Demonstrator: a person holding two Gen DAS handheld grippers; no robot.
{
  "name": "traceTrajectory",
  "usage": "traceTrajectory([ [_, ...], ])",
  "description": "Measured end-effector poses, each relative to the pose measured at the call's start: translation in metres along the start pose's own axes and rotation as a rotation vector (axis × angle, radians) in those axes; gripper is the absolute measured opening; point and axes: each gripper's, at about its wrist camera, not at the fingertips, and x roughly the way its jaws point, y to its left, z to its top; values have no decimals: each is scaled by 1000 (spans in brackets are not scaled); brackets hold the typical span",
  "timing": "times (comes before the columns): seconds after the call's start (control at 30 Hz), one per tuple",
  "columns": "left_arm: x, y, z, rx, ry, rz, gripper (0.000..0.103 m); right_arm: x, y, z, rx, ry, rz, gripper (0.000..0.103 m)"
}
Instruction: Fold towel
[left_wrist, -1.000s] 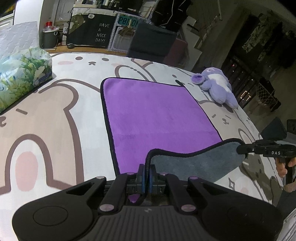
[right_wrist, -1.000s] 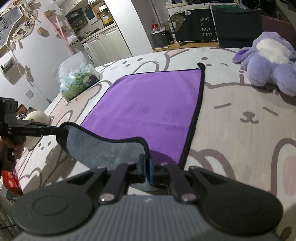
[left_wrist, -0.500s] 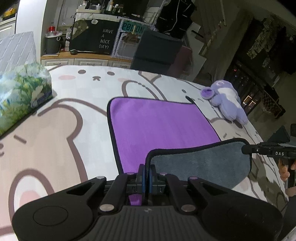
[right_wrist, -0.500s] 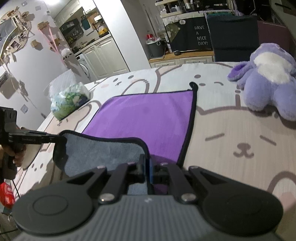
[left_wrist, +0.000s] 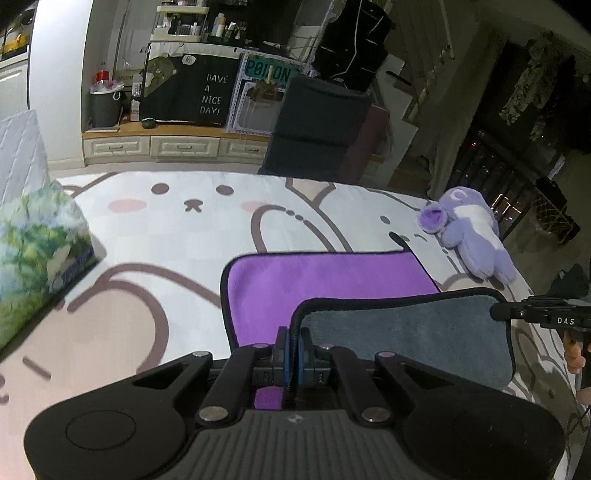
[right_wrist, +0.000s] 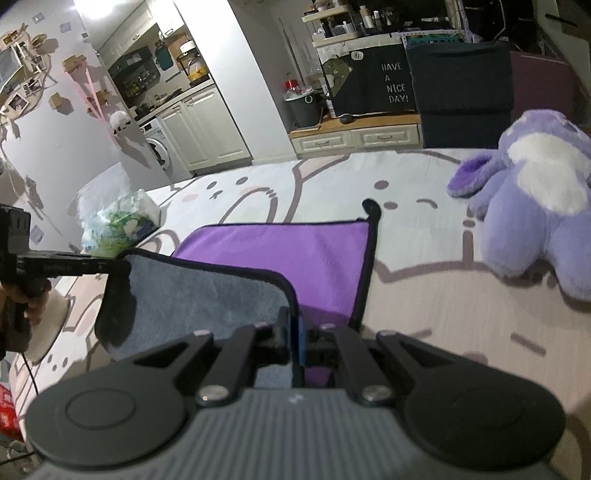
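A purple towel with a black hem and grey underside lies on the bear-print table cover; it also shows in the right wrist view. Its near edge is lifted and carried over the far part, grey underside facing me. My left gripper is shut on the near left corner. My right gripper is shut on the near right corner; it also shows at the right of the left wrist view. The left gripper appears at the left of the right wrist view.
A purple plush toy lies right of the towel, large in the right wrist view. A green tissue pack sits at the left. A dark chair and a low cabinet stand beyond the table's far edge.
Both grippers have lifted the towel's near edge higher and carried it forward over the purple face. More grey underside shows and less purple is visible.
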Motion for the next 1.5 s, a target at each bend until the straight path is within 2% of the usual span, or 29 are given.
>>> traceTrajectory([
  [0.67, 37, 29, 46, -30, -37, 37, 4, 49, -10, 58, -17, -37, -29, 5],
  [1.0, 56, 35, 65, -32, -29, 61, 4, 70, -14, 74, -19, -34, -64, 5],
  [1.23, 69, 37, 65, -39, -5, 71, 5, 81, -16, 74, -3, -3, -98, 5],
  [1.3, 72, 37, 65, -47, -10, 81, 7, 85, -15, 73, -10, 7, -112, 5],
  [1.37, 75, 39, 64, -71, -4, 89, 23, 90, -16, 73, -6, 14, -132, 6],
  [1.4, 76, 39, 64, -78, 1, 95, 26, 92, -17, 73, 1, 16, -140, 6],
  [1.5, 75, 39, 64, -74, 11, 108, 30, 94, -17, 72, 15, 15, -165, 19],
])
